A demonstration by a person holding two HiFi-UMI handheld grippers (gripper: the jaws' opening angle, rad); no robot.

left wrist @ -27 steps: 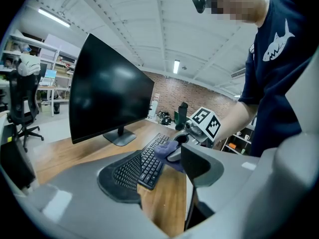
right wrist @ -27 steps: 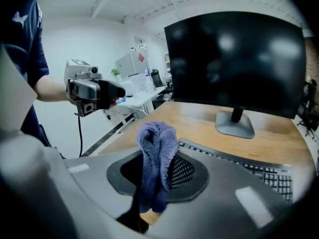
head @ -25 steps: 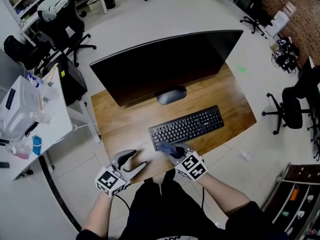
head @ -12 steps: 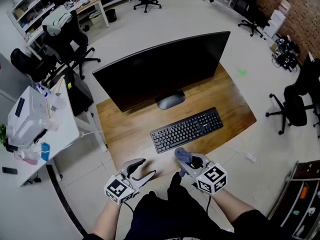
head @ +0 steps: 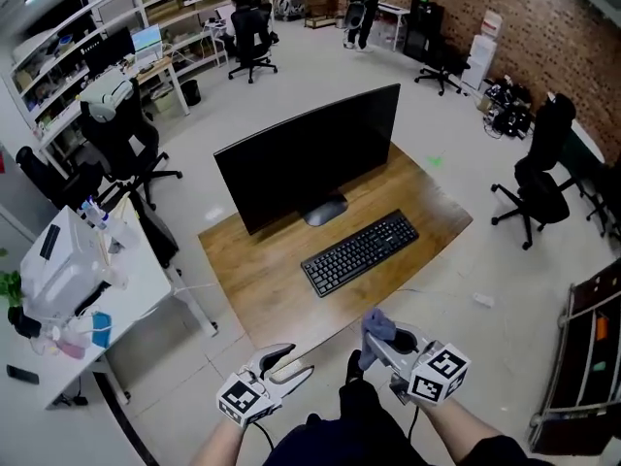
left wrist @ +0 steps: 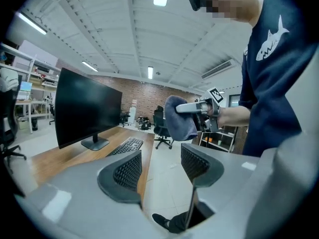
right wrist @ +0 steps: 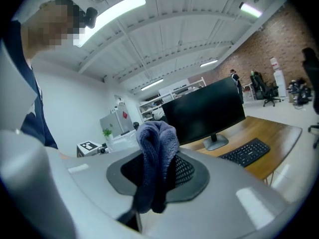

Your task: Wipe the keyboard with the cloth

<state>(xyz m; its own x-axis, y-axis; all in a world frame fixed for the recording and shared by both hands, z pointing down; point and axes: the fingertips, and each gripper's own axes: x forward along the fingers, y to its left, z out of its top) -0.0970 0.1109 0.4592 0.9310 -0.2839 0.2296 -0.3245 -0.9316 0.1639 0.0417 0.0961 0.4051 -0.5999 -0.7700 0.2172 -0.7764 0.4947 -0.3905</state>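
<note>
Cloth [right wrist: 155, 153], blue-grey and bunched, is grasped in the right claw [head: 383, 340], off the worktop [head: 254, 282] beyond its 6 o'clock edge. Keyboard [head: 361, 251] lies on the worktop, apart from the cloth, toward 12 o'clock. Left claw [left wrist: 162, 169] released, jaws apart, nothing between them.

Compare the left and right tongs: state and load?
Left tongs stand open; right tongs are shut. Left tongs hold nothing; right tongs pinch the blue cloth, which bunches up above them. Both hang over the floor, short of the desk and the keyboard.
</note>
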